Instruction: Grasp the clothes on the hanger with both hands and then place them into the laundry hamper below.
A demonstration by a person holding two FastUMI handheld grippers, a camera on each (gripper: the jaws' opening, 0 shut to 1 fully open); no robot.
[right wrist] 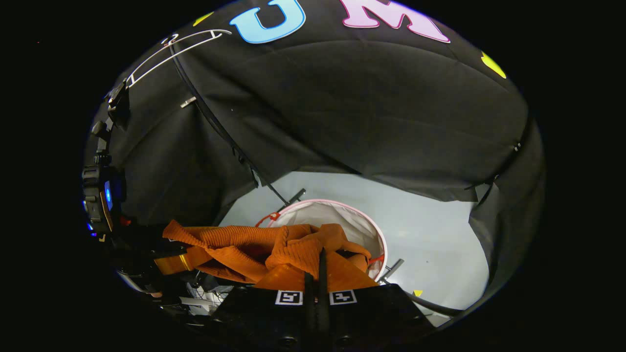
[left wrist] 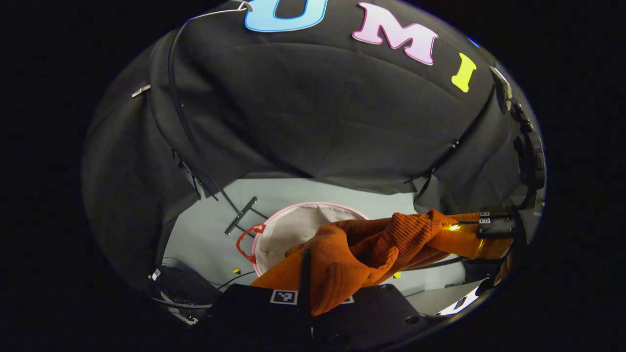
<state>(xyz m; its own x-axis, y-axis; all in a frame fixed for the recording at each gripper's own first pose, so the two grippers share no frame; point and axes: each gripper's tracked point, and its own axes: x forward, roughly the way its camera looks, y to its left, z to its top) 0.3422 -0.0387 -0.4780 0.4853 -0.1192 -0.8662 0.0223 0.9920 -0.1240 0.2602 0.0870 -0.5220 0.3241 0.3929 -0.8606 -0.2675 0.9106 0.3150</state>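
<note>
A pale grey floor (left wrist: 293, 193) spreads below the black cloth wall (left wrist: 318, 122), which hangs in folds. A dark pole (right wrist: 215, 122) slants down across the cloth to a short crossbar foot (left wrist: 240, 215) on the floor. A small yellow marker (right wrist: 418, 293) lies on the floor, and thin cables (left wrist: 230, 279) trail nearby.

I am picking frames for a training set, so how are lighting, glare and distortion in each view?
Left gripper view: dim booth, the orange knitted garment sharp, a bright glare spot at the far tool beside it, strong fisheye bending of the wall. Right gripper view: the floor evenly lit, the laundry hamper rim clear, the white hanger curved by the lens.
</note>
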